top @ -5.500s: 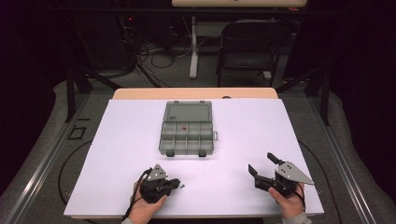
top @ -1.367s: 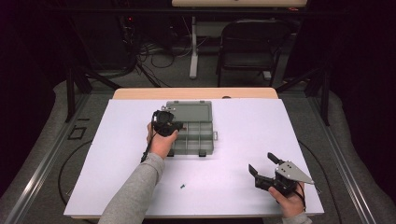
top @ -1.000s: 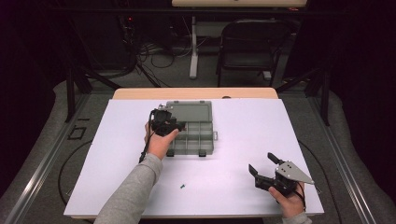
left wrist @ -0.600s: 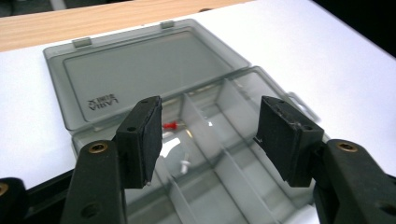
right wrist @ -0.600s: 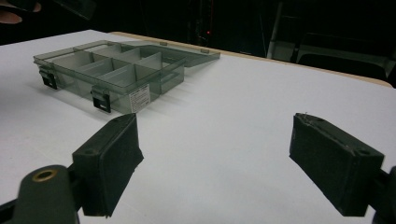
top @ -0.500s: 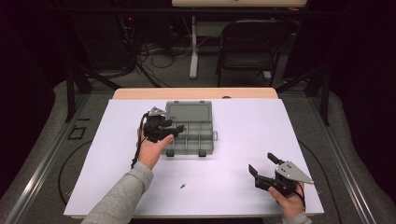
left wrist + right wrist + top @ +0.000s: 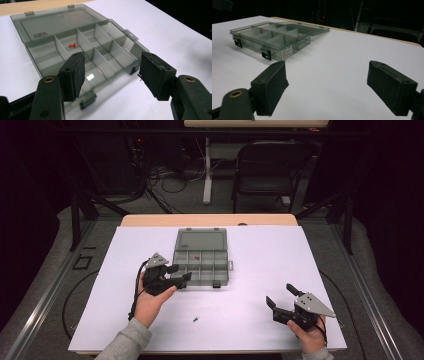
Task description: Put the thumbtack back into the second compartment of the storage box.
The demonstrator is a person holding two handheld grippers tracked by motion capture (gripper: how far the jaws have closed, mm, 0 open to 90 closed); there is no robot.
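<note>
Grey translucent plastic organizer box (image 7: 200, 257) lies open near the middle of the white table surface (image 7: 260, 270), lid folded flat toward the far edge, dark latches on the near wall. Compartments divided by thin partitions, in rows. One red pushpin (image 7: 72, 45) lies in a far-row compartment next to the lid hinge, seen in the left gripper view; the same red speck shows in the high view at (image 7: 196, 256). Other compartments visible look bare.

Left gripper (image 7: 176, 273) held in the person's left hand (image 7: 149, 301) just beside the box's near-left corner, jaws spread apart with nothing between them. In the left gripper view its two black jaws frame the near wall of the box; a latch (image 7: 87, 100) sits between and just below them. Contact with the box cannot be told.

Right gripper (image 7: 281, 299) rests low near the table's near-right corner, well apart from the box, held in the right hand (image 7: 309, 337). Jaws wide apart, empty. The right gripper view looks across bare white surface toward the box (image 7: 274, 37), which sits at upper left.

Small green object (image 7: 196, 319) lies on the white surface between the two hands, nearer the left; too small to identify.

Wooden table edge (image 7: 210, 220) shows beyond the white sheet. Dark chair (image 7: 270, 170) and cables (image 7: 165, 175) on the floor behind.
</note>
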